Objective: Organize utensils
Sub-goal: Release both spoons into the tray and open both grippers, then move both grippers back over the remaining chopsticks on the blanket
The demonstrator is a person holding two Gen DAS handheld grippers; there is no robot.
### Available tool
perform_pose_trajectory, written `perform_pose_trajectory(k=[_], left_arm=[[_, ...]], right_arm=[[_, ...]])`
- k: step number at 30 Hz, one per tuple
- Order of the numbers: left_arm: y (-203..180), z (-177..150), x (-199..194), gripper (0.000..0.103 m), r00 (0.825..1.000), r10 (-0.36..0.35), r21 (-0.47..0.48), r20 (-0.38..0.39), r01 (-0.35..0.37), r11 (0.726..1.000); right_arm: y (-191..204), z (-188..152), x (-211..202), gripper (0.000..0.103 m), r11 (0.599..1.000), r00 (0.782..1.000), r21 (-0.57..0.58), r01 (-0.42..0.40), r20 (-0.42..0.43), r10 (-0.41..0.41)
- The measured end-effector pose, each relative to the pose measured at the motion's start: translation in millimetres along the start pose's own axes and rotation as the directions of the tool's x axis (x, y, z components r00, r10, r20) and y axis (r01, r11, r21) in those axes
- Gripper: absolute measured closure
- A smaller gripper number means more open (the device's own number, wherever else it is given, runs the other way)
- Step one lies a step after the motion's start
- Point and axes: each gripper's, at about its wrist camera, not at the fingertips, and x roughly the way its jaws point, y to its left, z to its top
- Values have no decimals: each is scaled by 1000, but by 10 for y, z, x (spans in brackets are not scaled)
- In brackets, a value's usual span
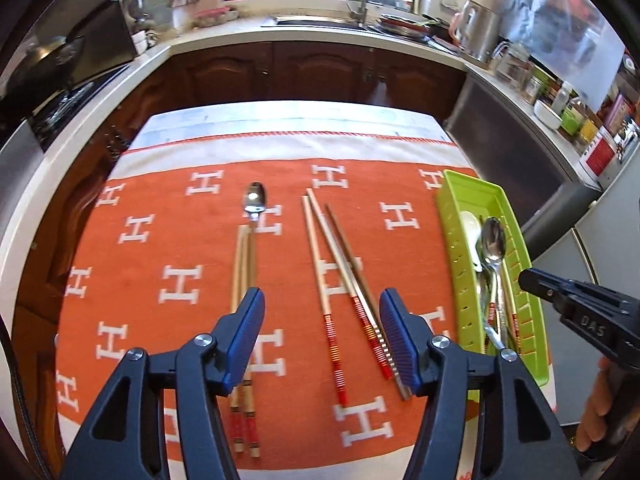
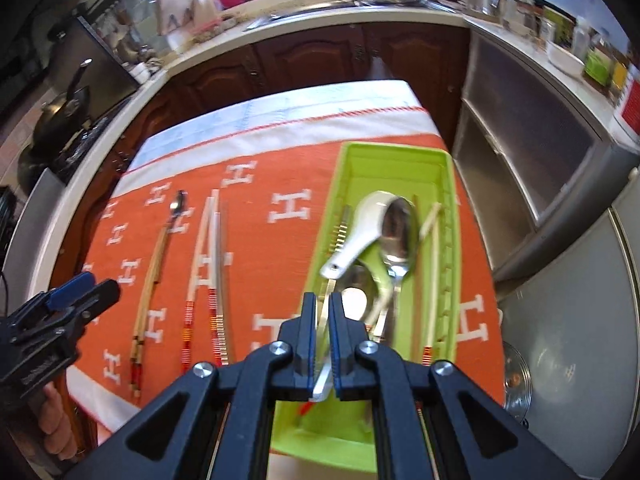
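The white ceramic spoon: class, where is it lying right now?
In the right wrist view, the white ceramic spoon lies inside the green tray, right of the orange cloth, its bowl against a metal spoon.

Steel handle (image 2: 325, 344): lower end hidden between the right gripper (image 2: 323, 344) pads.
Green tray (image 2: 400, 160): near end hidden behind that gripper's frame.
Chopsticks left of tray (image 1: 242, 280): middle hidden behind left gripper (image 1: 322, 334) finger.
Tray contents (image 2: 394, 232): motion-blurred in right view.
Counter jars (image 1: 560, 100) beyond tray: labels illegible.
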Motion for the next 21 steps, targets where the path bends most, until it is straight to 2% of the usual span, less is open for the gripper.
perform_pose_trajectory(k=[11, 21], left_arm=[[330, -125, -277, 45, 999, 24, -52, 37, -22, 998], [576, -223, -631, 45, 996, 12, -114, 83, -2, 993]], right_arm=[[640, 79, -207, 97, 993, 999, -111, -40, 17, 43], [933, 70, -536, 97, 985, 997, -165, -46, 56, 56]])
